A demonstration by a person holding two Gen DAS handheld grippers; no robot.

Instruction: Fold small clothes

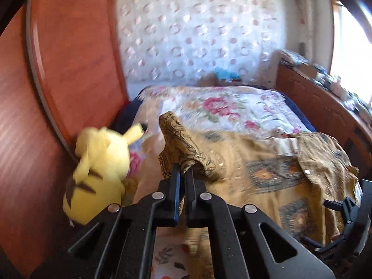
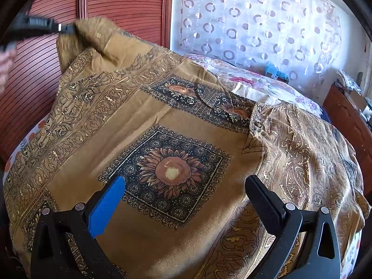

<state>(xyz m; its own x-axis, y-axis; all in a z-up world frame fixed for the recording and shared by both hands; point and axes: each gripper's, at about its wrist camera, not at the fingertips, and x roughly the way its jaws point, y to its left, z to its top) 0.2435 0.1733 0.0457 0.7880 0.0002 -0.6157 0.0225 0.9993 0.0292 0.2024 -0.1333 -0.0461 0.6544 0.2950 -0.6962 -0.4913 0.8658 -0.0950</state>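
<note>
Here left gripper (image 1: 183, 169) pinches garment (image 2: 162, 116) edge; right gripper (image 2: 186, 186) wide, holding nothing.

My left gripper (image 1: 183, 169) holds a lifted corner of the mustard-brown garment with sunflower squares and scrollwork borders (image 2: 162, 125), raising it above the floral-quilted bed (image 1: 223, 109) on which the rest lies spread. My right gripper (image 2: 186, 186) hangs over the garment's middle, jaws wide apart. A yellow plush toy (image 1: 97, 174) sits on the bed's left edge against the reddish-brown wooden wardrobe (image 1: 76, 69). A circle-patterned sheer curtain (image 1: 197, 34) hangs behind the bed, and a cluttered wooden sideboard (image 1: 325, 107) stands along its right.
</note>
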